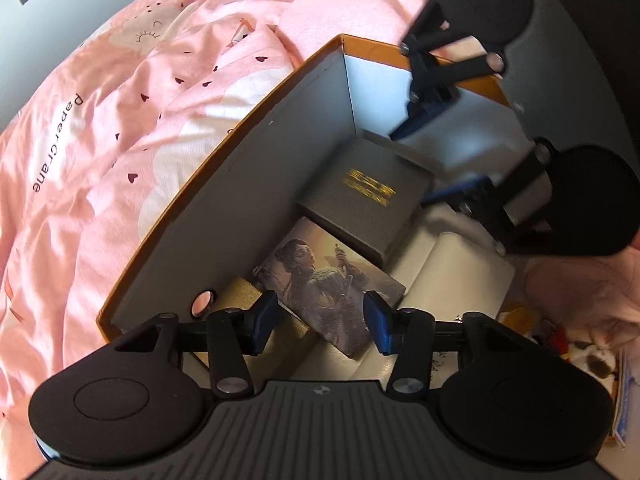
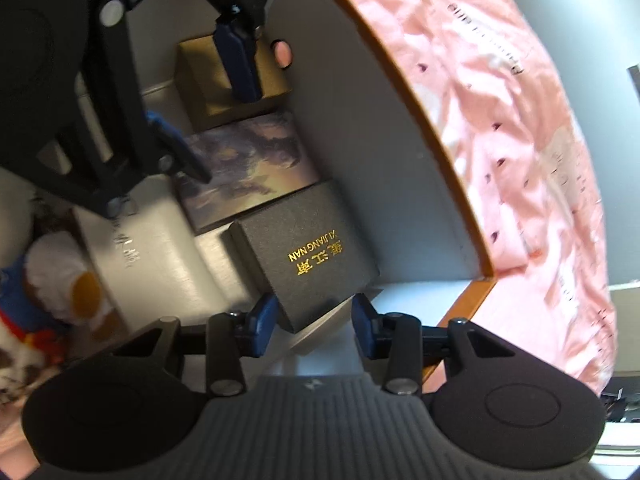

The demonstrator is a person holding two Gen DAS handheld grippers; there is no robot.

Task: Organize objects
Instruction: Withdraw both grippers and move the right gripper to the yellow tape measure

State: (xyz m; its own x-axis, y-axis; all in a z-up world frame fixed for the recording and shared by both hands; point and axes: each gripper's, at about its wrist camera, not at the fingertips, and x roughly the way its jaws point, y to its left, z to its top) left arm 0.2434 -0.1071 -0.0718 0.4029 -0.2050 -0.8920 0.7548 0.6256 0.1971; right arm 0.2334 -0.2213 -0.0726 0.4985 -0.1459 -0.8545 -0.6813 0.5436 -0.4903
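Observation:
An orange-rimmed cardboard box (image 1: 256,168) with grey inner walls lies on a pink bedspread. Inside along its wall sit a black box with gold lettering (image 1: 372,192), an illustrated picture box (image 1: 328,284) and a gold-brown box (image 1: 240,292). My left gripper (image 1: 320,320) is open, its blue pads on either side of the picture box's near end, not clamped. My right gripper (image 2: 314,324) is open around the near corner of the black box (image 2: 304,264). It also shows in the left wrist view (image 1: 436,160). The picture box (image 2: 248,172) and gold-brown box (image 2: 232,80) lie beyond.
White boxes (image 1: 452,280) fill the box's other side, one with printed characters (image 2: 140,248). A stuffed toy (image 2: 52,280) lies outside at the left of the right wrist view. The pink bedspread (image 1: 120,140) surrounds the box. A finger hole (image 2: 283,53) pierces the box wall.

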